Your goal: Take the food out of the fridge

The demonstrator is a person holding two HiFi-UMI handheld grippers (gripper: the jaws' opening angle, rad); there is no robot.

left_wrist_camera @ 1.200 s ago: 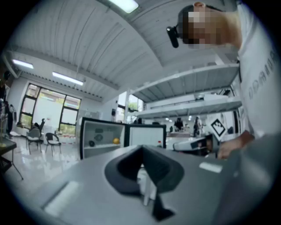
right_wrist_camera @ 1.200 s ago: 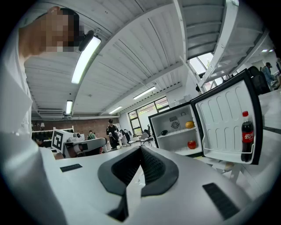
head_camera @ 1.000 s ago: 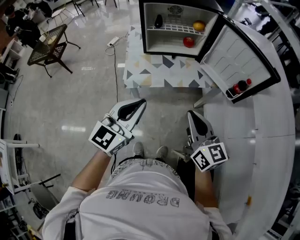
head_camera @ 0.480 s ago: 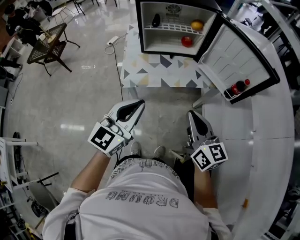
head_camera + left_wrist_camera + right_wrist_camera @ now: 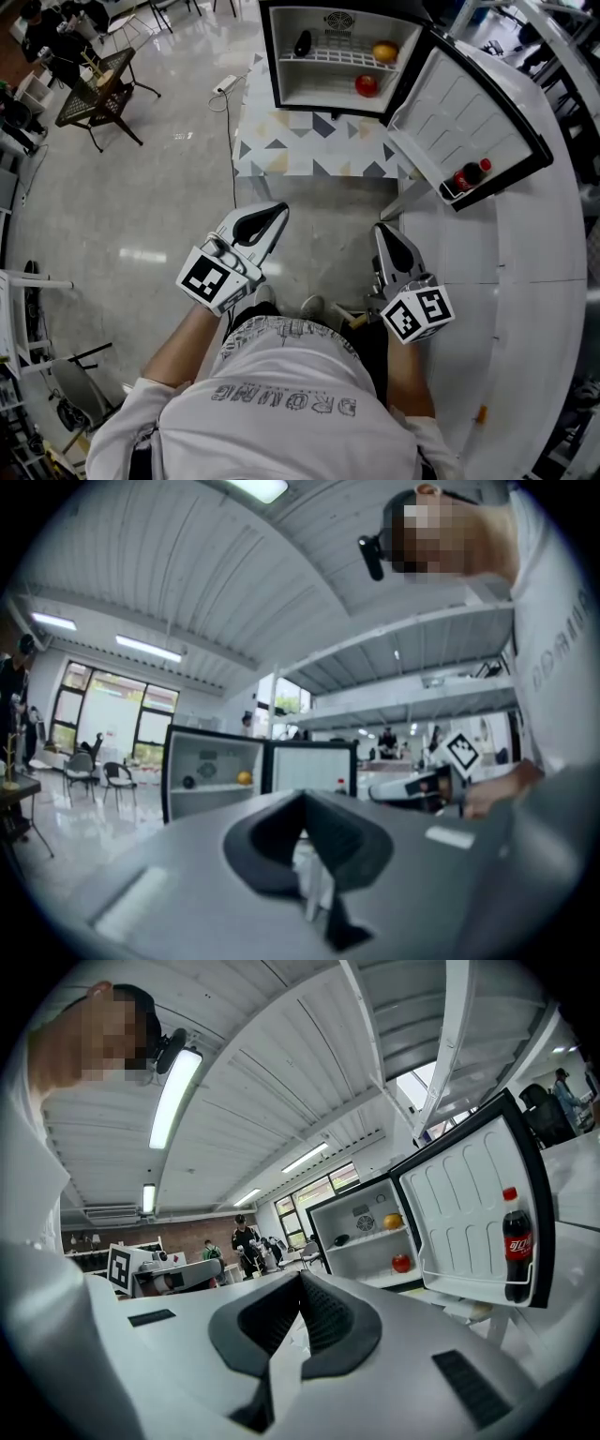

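A small black fridge (image 5: 272, 56) stands open on a table with a triangle-patterned cloth (image 5: 309, 150), well ahead of me. On its wire shelf lie a dark eggplant-like item (image 5: 302, 43) and a yellow-orange fruit (image 5: 384, 52); a red fruit (image 5: 367, 85) sits on the floor of the fridge. The open door (image 5: 469, 103) swings right and carries a cola bottle (image 5: 466, 176). My left gripper (image 5: 282, 208) and right gripper (image 5: 380, 227) are held level in front of my body, both shut and empty, far short of the fridge. The same food shows small in the right gripper view (image 5: 401, 1262).
A curved white counter (image 5: 553, 281) runs along the right, close to the fridge door. A mesh chair (image 5: 94, 89) stands at far left, and a power strip with its cable (image 5: 225, 84) lies on the shiny floor. People stand in the background (image 5: 246, 1241).
The fridge and table have slid slightly up and left in the head view. Both grippers keep the same pose, shut and empty.
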